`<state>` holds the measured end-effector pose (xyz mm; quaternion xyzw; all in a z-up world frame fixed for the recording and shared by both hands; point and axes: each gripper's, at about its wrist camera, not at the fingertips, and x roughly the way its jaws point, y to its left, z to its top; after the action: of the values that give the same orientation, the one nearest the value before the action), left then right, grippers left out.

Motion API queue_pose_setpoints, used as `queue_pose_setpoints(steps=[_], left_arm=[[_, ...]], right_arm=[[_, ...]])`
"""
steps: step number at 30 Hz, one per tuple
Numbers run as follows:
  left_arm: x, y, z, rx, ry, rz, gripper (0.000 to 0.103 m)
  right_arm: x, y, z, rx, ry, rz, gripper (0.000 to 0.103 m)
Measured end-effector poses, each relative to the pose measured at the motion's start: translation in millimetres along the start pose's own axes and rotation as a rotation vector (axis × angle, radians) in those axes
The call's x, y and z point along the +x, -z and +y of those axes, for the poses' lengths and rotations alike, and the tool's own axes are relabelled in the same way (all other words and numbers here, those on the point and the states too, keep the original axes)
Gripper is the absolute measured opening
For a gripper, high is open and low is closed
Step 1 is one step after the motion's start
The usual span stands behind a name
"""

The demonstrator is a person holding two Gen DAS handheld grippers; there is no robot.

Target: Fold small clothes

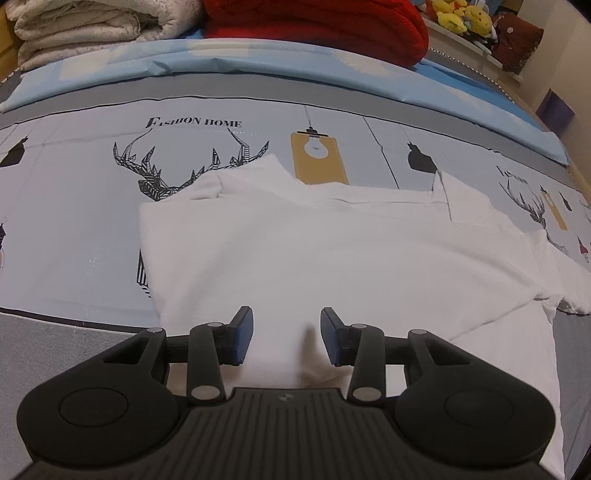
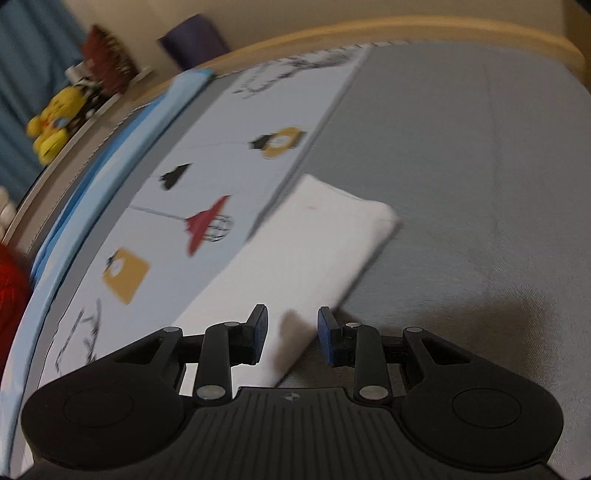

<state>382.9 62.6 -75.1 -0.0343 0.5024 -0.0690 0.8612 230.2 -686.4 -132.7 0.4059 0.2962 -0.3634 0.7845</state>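
Observation:
A white garment (image 1: 332, 251) lies spread flat on the printed bed sheet (image 1: 74, 221), with a sleeve folded in at its far left and another part folded at the far right. My left gripper (image 1: 287, 336) hovers over its near edge. The pads stand apart and the cloth lies under them, not pinched. In the blurred right wrist view, a narrow folded end of the white garment (image 2: 306, 251) rests on the grey sheet (image 2: 461, 184). My right gripper (image 2: 291, 336) is open just above its near corner, with a shadow on the cloth between the fingers.
A red blanket (image 1: 332, 26) and a folded pale quilt (image 1: 92, 26) are piled at the head of the bed. Yellow plush toys (image 2: 55, 122) sit on a ledge beyond. The bed's wooden edge (image 2: 406, 26) curves round the far side, with a purple box (image 2: 192, 40) behind it.

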Motion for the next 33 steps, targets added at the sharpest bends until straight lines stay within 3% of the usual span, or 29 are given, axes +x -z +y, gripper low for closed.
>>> queue_pose_setpoints(steps=[8, 9, 10, 11, 13, 16, 18, 22, 25, 26, 28, 29, 30, 31, 33], left_arm=[[0.5, -0.3, 2.0, 0.004, 0.001, -0.006, 0.045], [0.1, -0.1, 2.2, 0.005, 0.000, -0.007, 0.045], [-0.5, 0.1, 2.7, 0.006, -0.001, -0.008, 0.045], [-1.2, 0.1, 3.5, 0.006, -0.002, -0.009, 0.045], [-2.9, -0.1, 6.3, 0.000, -0.008, -0.014, 0.045], [-6.5, -3.0, 12.9, -0.019, -0.014, -0.024, 0.045], [-11.8, -6.5, 19.3, -0.042, -0.018, -0.041, 0.045], [-26.6, -14.5, 37.1, -0.111, -0.022, -0.088, 0.045], [-38.4, -19.5, 56.6, -0.179, -0.030, -0.123, 0.044], [-41.7, -20.8, 63.3, -0.202, -0.032, -0.132, 0.044], [-47.4, -22.1, 75.4, -0.245, -0.029, -0.144, 0.044], [-49.8, -22.4, 80.6, -0.262, -0.024, -0.149, 0.042], [-51.9, -22.4, 85.1, -0.278, -0.019, -0.152, 0.042], [-53.3, -22.1, 88.4, -0.289, -0.014, -0.154, 0.041], [-55.1, -21.1, 93.8, -0.308, 0.005, -0.152, 0.037]], right_arm=[[10.0, -4.2, -8.9, 0.075, -0.030, -0.028, 0.029], [10.2, -4.3, -8.2, 0.070, -0.021, -0.038, 0.025], [10.4, -4.6, -6.3, 0.064, -0.002, -0.048, 0.008], [10.2, -4.0, -4.0, 0.057, 0.015, -0.060, 0.006], [1.5, -0.4, 8.8, 0.013, 0.052, -0.126, 0.005], [-31.4, 12.0, 65.2, -0.176, 0.040, -0.284, 0.005], [-66.2, 33.4, 115.9, -0.311, -0.067, -0.368, 0.005], [-146.8, 113.1, 210.1, -0.521, -0.425, -0.410, 0.005], [-195.6, 190.2, 262.4, -0.625, -0.703, -0.324, 0.005], [-205.4, 216.6, 277.2, -0.658, -0.785, -0.251, 0.006], [-208.9, 264.7, 303.0, -0.738, -0.906, 0.002, 0.009], [-205.5, 288.6, 311.9, -0.783, -0.926, 0.162, 0.010], [-203.7, 303.0, 314.7, -0.810, -0.905, 0.253, 0.010], [-203.5, 312.3, 313.7, -0.831, -0.880, 0.312, 0.010], [-206.4, 312.5, 303.9, -0.855, -0.832, 0.323, 0.011]])
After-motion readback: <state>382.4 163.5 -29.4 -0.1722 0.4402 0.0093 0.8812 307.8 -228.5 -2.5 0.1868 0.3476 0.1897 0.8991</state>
